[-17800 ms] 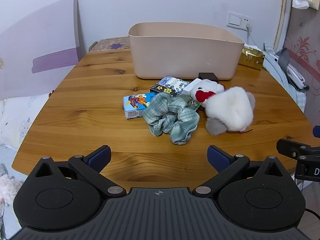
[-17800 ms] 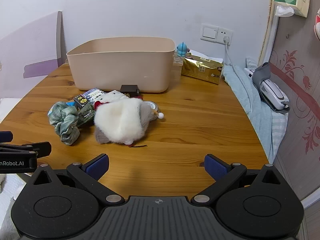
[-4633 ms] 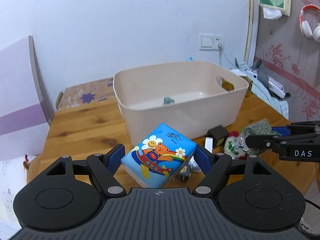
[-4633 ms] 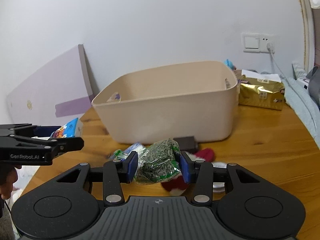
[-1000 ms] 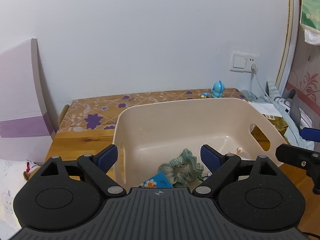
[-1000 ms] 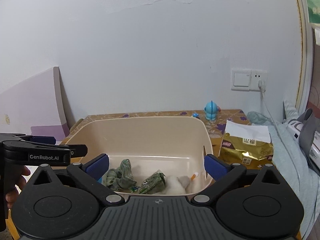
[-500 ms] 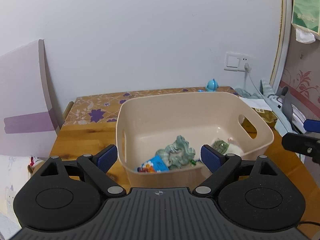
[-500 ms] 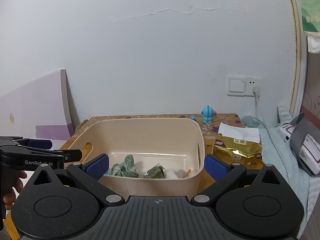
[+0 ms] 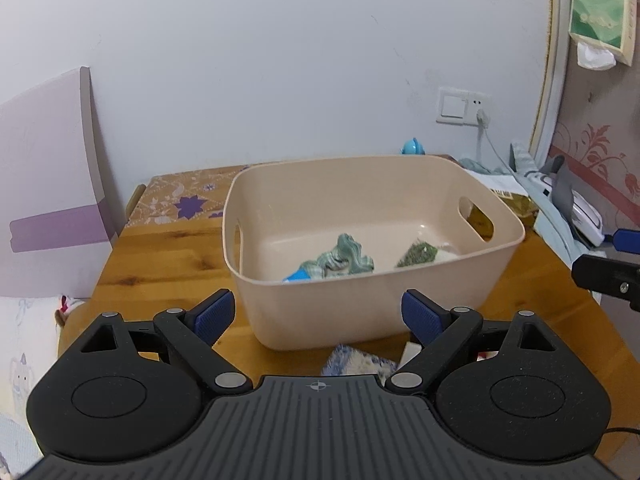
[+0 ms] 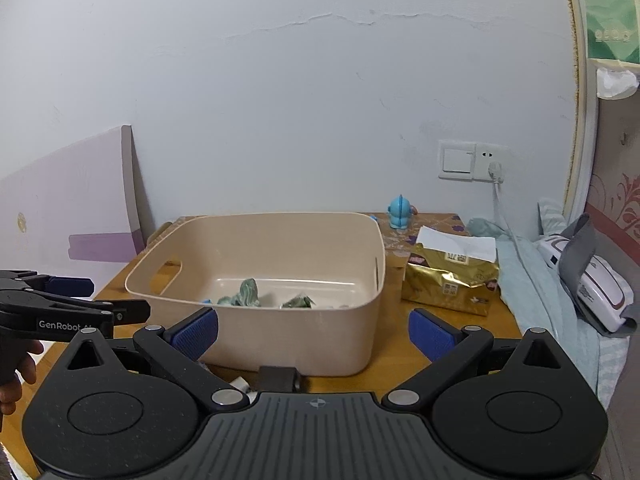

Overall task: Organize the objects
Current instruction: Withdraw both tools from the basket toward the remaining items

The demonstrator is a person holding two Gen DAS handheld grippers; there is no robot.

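Beige plastic storage bin (image 9: 372,312) sits on the round wooden table (image 9: 168,248), holding a green plaid scrunchie (image 9: 344,258): soft, light, pinch anywhere. We keep left gripper (image 9: 318,318) and right gripper (image 10: 314,334) spread, empty.

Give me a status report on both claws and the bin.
Left claw open, empty. Right claw open, empty. Beige bin holds scrunchie, green packet, blue tissue pack. A few items remain on table in front of bin; nothing blocking.
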